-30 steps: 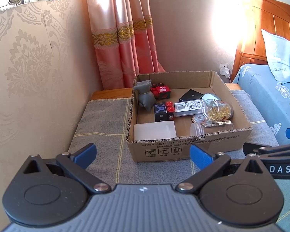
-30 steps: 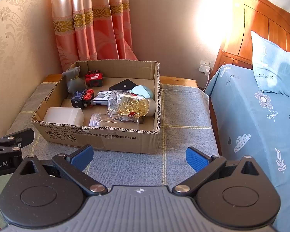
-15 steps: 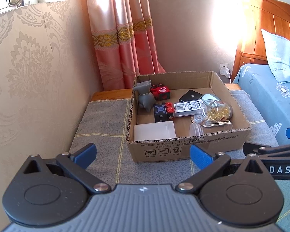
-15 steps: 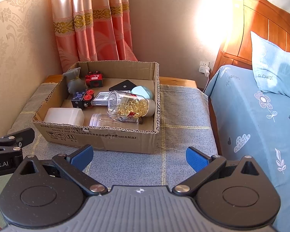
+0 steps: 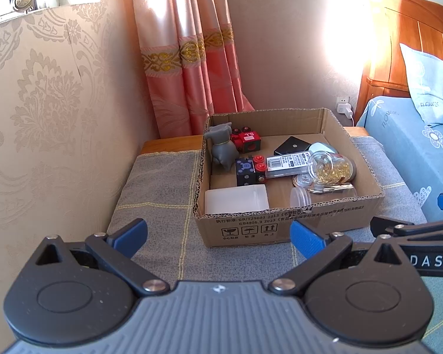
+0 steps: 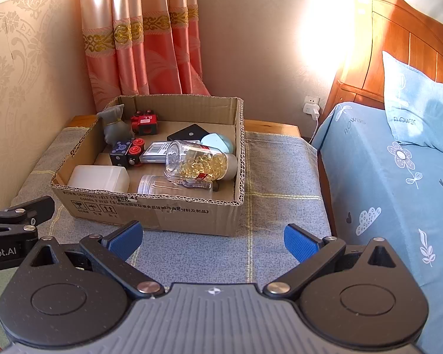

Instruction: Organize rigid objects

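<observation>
- Nothing has shifted in the past second: left gripper (image 5: 218, 233) and right gripper (image 6: 211, 237) both hover wide open, empty, at 6 o'clock of the box (image 6: 174, 211).
- Every item, such as the jar (image 6: 198, 162) and toy car (image 6: 144, 122), lies inside; that fits either sorted or awaiting sorting.

A cardboard box (image 5: 286, 227) sits on the cloth-covered tabletop (image 5: 159, 188), toward its rear edge. In the box, a figurine (image 5: 221, 147) stands in the rear left corner, a plastic container (image 5: 236, 199) lies in the front left corner, and a jar (image 5: 330, 168) lies on its side by the right wall.
</observation>
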